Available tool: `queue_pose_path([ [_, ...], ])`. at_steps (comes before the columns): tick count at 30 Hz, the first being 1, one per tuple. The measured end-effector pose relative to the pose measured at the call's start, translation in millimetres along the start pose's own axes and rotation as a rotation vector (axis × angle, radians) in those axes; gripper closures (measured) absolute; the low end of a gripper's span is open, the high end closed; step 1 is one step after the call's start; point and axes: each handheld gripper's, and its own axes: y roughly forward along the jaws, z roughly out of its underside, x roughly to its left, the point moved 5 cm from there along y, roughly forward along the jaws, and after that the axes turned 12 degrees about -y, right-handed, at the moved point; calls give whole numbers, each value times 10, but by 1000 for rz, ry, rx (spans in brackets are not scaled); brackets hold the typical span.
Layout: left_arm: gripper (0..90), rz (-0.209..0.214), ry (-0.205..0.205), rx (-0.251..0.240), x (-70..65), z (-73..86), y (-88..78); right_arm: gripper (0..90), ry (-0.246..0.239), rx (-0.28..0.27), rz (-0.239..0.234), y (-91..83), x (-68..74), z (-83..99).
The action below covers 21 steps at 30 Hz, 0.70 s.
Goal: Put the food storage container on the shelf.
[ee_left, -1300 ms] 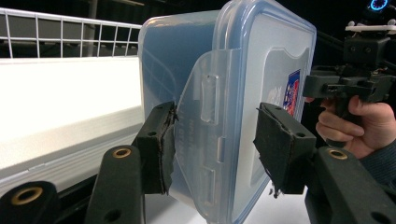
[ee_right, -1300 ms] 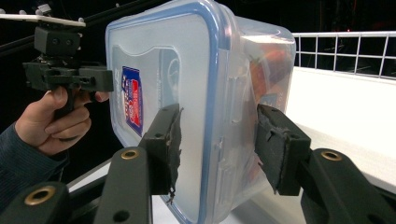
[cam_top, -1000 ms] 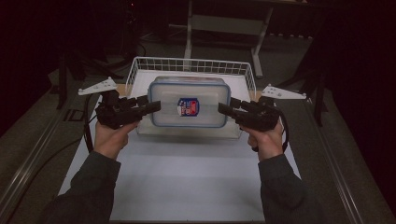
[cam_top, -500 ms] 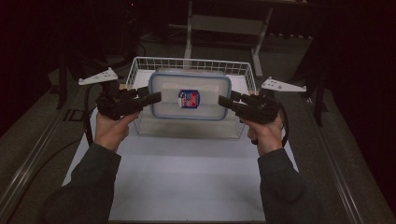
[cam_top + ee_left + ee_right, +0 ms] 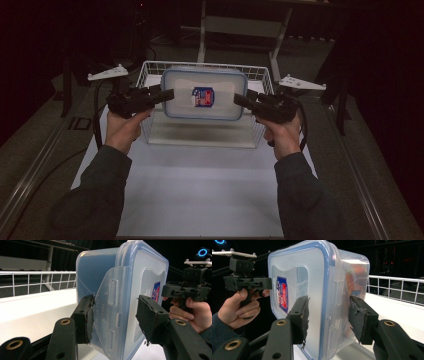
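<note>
High view: container (image 5: pixel 204 93) held above wire basket (image 5: pixel 150 75).

High view overhead; tongs views close, facing across shared container (image 5: pixel 203 94).

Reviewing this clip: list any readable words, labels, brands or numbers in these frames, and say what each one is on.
No text can be read in full.
Sticker on the lid of the plastic container: red, white and blue, print too small and blurred to read.
Embossed lettering on the container's side latch, seen in the left gripper view: faint, not legible.
Orange label inside the container, seen in the right gripper view: blurred, not legible.
</note>
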Motion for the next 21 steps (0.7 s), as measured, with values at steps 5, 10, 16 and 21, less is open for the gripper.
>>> queue_pose_path([
  [5,490,5,-26,0,82,-40,75,516,26,-4,6,48,-83,10],
  [10,490,5,-50,-6,178,-79,151,516,46,0,12,101,-160,22],
  [16,488,-9,-84,9,316,-76,227,513,74,18,28,207,-263,65],
  [21,485,-43,-99,30,416,-46,289,512,81,48,44,272,-310,123],
])
